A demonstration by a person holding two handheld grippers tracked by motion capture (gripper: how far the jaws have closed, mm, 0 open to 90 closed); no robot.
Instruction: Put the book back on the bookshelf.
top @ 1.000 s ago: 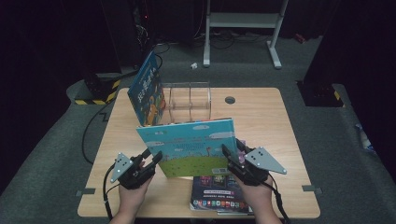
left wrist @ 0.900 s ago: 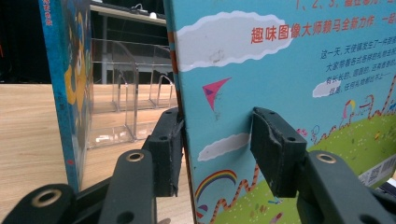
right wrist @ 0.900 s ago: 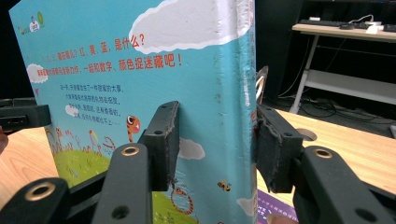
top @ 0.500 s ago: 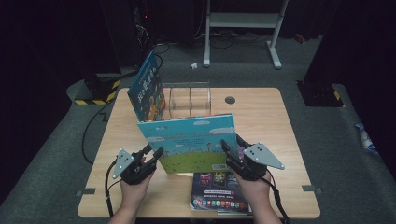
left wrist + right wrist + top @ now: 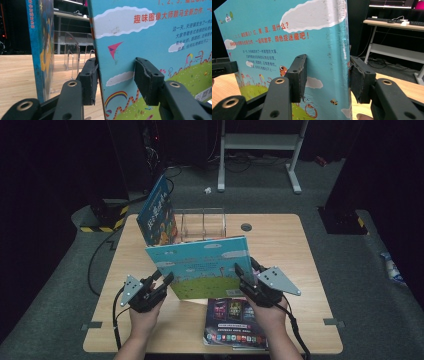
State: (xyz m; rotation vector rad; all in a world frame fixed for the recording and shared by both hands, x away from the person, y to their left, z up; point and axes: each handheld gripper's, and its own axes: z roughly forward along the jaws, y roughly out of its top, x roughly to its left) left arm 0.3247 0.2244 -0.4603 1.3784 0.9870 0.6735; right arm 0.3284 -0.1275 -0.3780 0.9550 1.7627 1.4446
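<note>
Your left gripper has its fingers clenched on the left edge of the book, held upright above the bench. A clear rack stands just behind the book. Your right gripper grasps the book's right edge.
</note>
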